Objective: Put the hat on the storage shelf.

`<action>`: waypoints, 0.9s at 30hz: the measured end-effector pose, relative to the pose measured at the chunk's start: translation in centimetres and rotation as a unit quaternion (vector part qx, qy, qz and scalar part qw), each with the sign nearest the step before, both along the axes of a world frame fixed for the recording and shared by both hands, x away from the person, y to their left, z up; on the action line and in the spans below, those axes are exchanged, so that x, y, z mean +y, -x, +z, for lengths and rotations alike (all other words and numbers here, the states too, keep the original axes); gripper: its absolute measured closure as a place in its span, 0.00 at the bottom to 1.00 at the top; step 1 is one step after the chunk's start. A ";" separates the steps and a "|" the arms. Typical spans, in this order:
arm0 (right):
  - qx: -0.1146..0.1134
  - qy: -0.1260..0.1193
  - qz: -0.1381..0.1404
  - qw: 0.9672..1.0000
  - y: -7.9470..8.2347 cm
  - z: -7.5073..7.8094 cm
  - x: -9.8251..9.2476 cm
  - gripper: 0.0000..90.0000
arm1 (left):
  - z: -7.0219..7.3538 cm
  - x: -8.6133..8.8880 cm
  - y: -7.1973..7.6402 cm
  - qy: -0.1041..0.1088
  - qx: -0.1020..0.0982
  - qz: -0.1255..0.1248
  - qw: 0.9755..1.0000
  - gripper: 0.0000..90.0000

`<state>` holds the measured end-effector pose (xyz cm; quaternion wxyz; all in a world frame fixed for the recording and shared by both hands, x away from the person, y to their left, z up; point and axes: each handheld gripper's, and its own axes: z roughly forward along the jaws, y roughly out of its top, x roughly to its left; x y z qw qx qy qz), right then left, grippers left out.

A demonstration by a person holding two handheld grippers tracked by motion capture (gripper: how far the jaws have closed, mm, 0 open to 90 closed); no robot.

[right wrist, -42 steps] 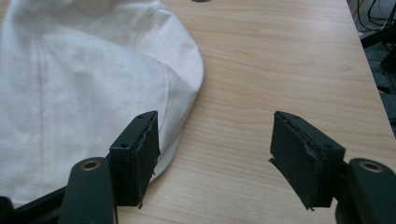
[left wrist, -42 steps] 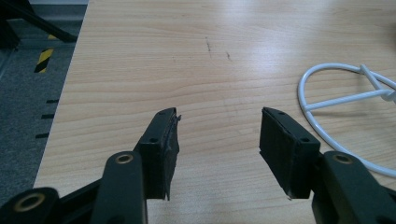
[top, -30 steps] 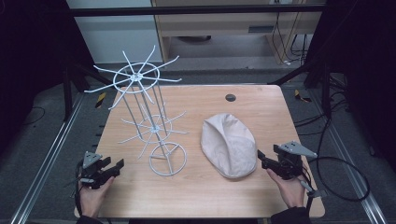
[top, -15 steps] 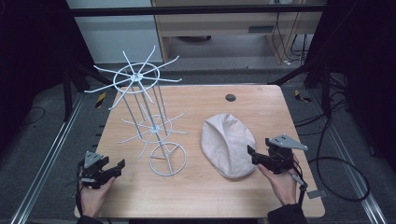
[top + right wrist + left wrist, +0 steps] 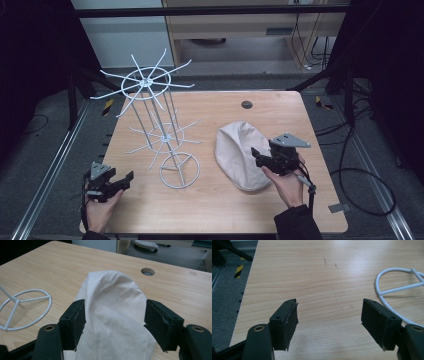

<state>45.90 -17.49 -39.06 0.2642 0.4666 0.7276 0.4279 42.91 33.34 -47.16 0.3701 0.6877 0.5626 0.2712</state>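
The left gripper [image 5: 329, 315] hovers over the wooden table [image 5: 312, 272] near its left edge, jaws spread wide apart on nothing. A white wire ring base [image 5: 398, 290] rests toward the right.

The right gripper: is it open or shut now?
Open. The right gripper holds its black jaws wide apart on either side of the beige fabric cap, not yet pinching it.

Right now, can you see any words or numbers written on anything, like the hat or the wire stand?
No words or numbers can be read anywhere.
The cream cap: plain cloth, no label showing.
The white wire rack: bare wire.
The wooden table: unmarked.
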 end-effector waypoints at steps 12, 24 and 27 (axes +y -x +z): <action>0.025 0.011 0.011 1.000 -1.9 0.6 2.1 0.47 | 0.0 0.0 -0.1 -0.003 0.005 -0.001 1.000 0.32; 0.055 0.021 0.015 0.998 -3.5 0.4 3.9 0.52 | -0.1 0.0 -0.1 -0.002 0.010 -0.003 1.000 0.32; 0.058 0.028 0.016 0.998 -3.9 0.2 4.3 0.52 | -0.1 0.0 -0.1 -0.002 0.011 -0.004 1.000 0.32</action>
